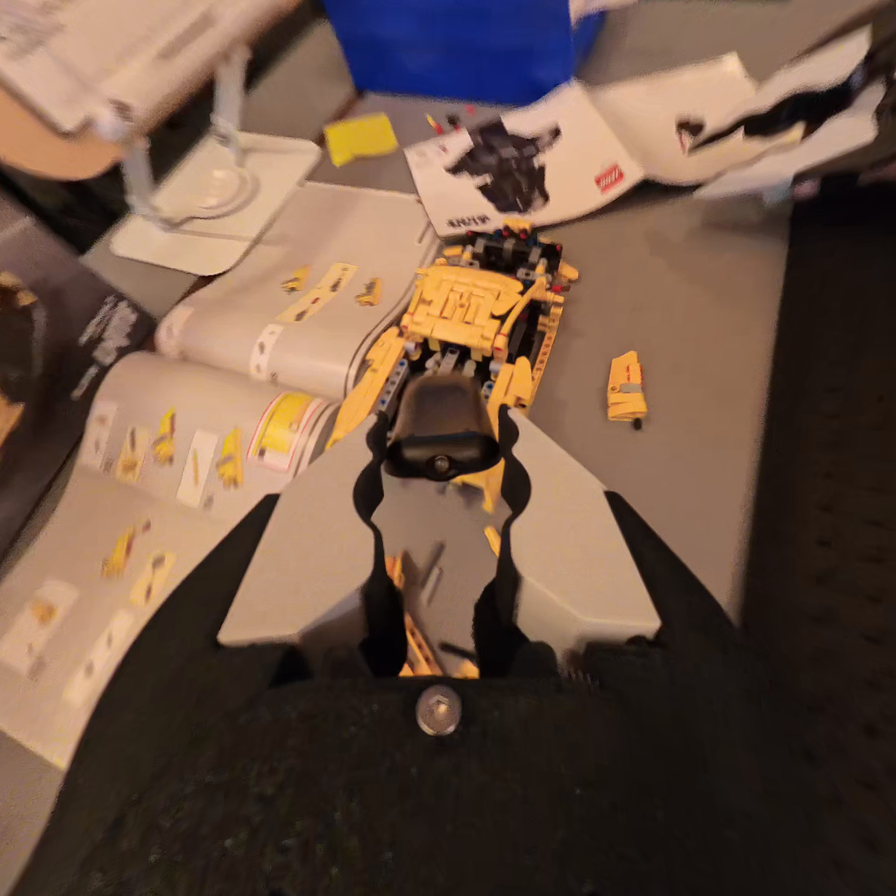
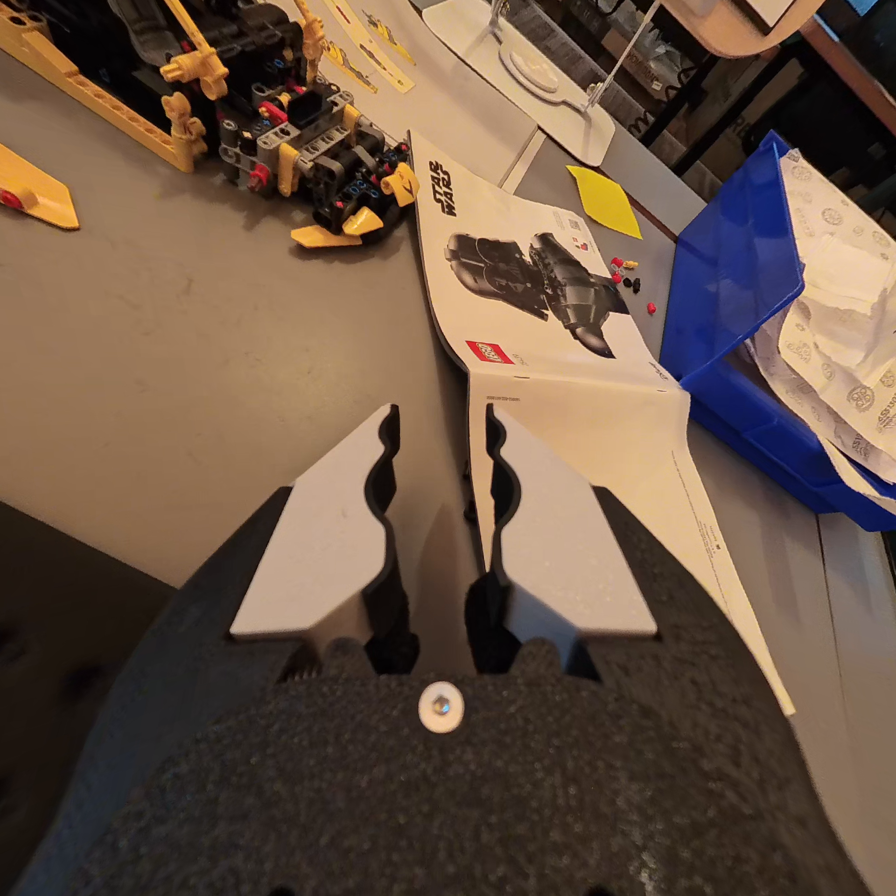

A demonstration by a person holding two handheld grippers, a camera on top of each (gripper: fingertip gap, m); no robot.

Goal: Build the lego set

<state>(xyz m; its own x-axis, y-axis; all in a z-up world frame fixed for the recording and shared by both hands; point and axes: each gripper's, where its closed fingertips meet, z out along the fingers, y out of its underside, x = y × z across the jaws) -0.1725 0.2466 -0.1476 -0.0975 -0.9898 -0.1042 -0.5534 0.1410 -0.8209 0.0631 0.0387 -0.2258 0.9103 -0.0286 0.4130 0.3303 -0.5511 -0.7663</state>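
**Left tongs on black piece, right tongs idle**

Left tongs (image 1: 441, 431) clamped on a black curved piece (image 1: 439, 426), held just at the near end of the yellow lego car (image 1: 465, 310). Car sits mid-desk (image 1: 679, 291) beside the open instruction book (image 1: 232, 349). Right tongs (image 2: 442, 417) apart, nothing between them, over a white booklet (image 2: 523, 271). Blue bin (image 2: 737, 271) far right.

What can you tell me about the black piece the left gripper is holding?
The black piece is a smooth, glossy, plastic-looking shell, narrow at its far end and flaring toward the camera, with a small round hole or pin in its near edge. The left gripper pinches it at its fingertips, one finger on each side, above the yellow car model. The view is blurred, so finer detail is unclear.
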